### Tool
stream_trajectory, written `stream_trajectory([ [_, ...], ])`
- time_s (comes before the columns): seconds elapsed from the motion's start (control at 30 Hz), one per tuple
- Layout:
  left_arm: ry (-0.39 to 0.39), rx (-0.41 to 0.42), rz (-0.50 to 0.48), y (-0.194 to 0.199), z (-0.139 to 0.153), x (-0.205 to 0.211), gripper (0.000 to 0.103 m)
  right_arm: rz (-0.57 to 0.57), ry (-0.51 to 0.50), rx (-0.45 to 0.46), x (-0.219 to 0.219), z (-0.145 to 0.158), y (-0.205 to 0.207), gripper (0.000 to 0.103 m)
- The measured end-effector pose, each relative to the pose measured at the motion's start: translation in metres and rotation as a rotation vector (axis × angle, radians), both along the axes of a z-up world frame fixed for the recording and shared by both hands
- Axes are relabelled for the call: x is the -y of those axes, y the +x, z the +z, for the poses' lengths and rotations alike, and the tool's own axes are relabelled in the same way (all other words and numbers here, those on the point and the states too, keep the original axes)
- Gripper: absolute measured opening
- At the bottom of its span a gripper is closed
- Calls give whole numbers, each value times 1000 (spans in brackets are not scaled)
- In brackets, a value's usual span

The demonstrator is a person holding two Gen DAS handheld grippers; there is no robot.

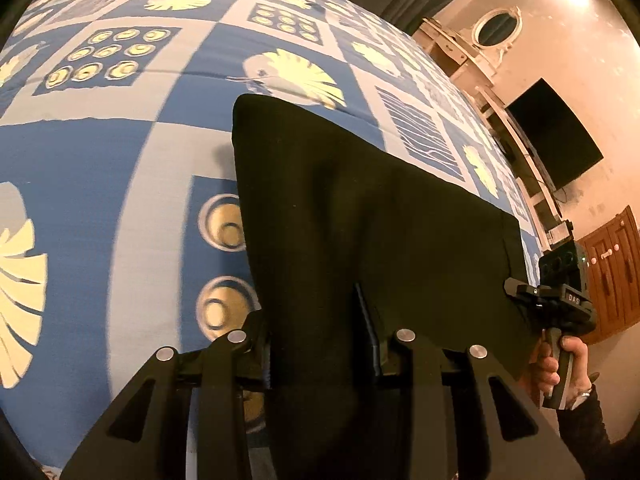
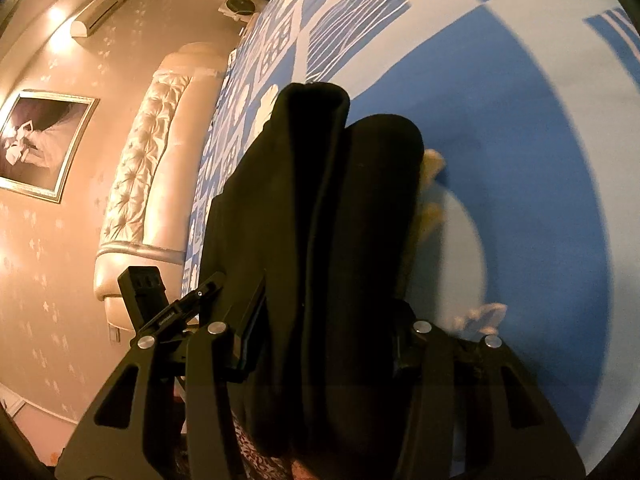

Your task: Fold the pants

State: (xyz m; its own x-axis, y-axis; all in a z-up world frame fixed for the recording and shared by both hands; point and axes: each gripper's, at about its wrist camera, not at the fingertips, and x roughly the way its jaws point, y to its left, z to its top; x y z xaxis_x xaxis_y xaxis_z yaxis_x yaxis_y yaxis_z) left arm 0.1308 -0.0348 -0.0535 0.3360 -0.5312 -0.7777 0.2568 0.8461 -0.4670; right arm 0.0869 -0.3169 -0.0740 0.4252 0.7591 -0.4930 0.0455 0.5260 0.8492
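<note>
Item: black pants [image 1: 360,208], already doubled into a panel, held up above the bed [image 1: 120,152] with its blue patterned cover; the far folded edge of the panel hangs toward the cover, though whether it touches cannot be told. Holder one: left hand-held gripper [image 1: 324,344], its jaws closed on one near corner of the pants, the cloth running straight ahead from it. Holder two: right hand-held gripper [image 2: 328,320], closed on a thick bundle of several layers at the other near corner; in the left wrist view it appears at the right edge of the pants, gripped by the person's hand [image 1: 564,364]. Key relation: the long axis of the pants runs from one hand-held gripper to the other, across the bed, while the free length extends away from both toward the middle of the bed. Neither hand is clearly nearer the pants; each holds an end of the same edge. Judgement: the next move probably requires both ends to be lowered together toward the bed, keeping that edge taut and level, so the panel lies flat for a further fold.
</note>
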Motion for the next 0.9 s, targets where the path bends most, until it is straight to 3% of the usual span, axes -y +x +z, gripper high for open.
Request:
stream_trajectory([
  [0.27,-2,-5,38,8,0,-32,34,27,11,-1,-22,-4,16,47],
  [0.33,-15,-10,33,10,0,-38,34,30,9,1,-27,-4,19,51],
  [0.4,-60,-25,7,9,-2,-44,35,25,19,-4,-28,-4,19,64],
  [0.47,-116,-44,0,8,-3,-52,36,25,25,0,-26,-3,17,70],
  [0.53,-141,-43,3,3,-2,-59,36,22,33,-5,-20,-2,11,73],
  [0.77,-154,-26,-19,-35,9,-76,53,33,94,-38,-2,-8,-28,77],
  [0.83,-158,-43,-15,-42,6,-76,55,52,93,-39,-2,-7,-37,79],
  [0.9,-173,-80,-19,-46,0,-74,65,72,64,-32,-5,-4,-46,80],
])
